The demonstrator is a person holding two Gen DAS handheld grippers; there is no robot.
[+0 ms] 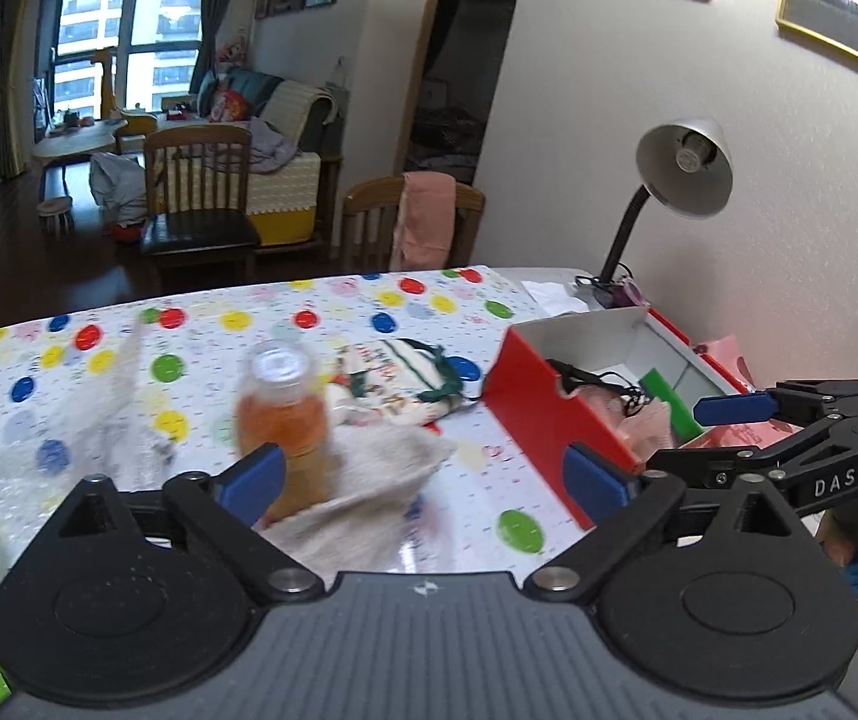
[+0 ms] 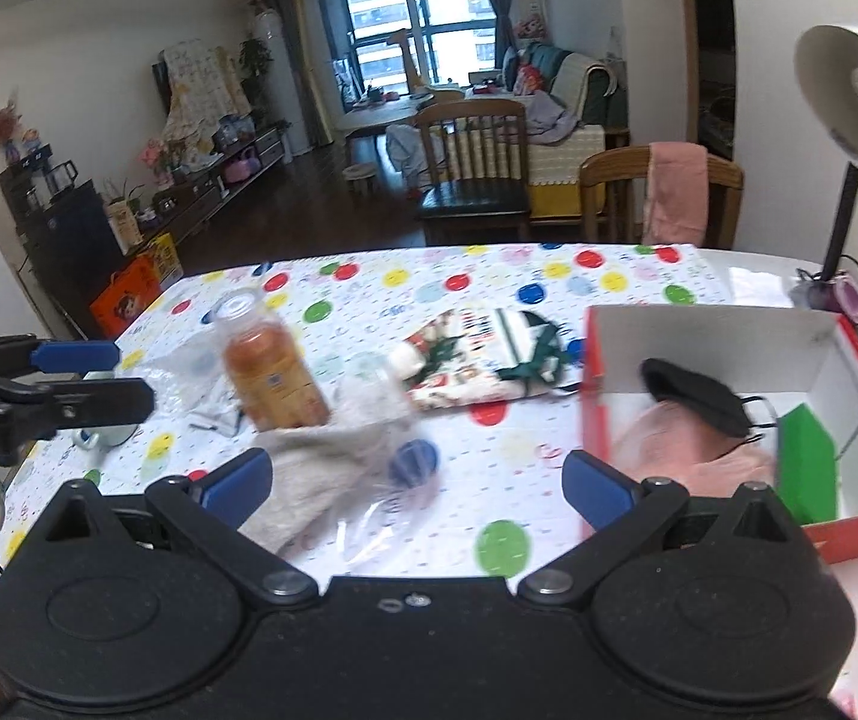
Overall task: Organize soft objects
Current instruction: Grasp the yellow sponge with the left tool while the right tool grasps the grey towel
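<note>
With both the left gripper (image 1: 423,474) and right gripper (image 2: 417,483) spread and empty, I judge the next step is pinching the beige cloth (image 2: 315,474) beside the bottle (image 2: 273,372) for the red box (image 2: 729,336).

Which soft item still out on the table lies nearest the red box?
The Christmas-print pouch with green ribbon; its edge almost reaches the red box. The beige cloth lies farther off, by the bottle.
</note>
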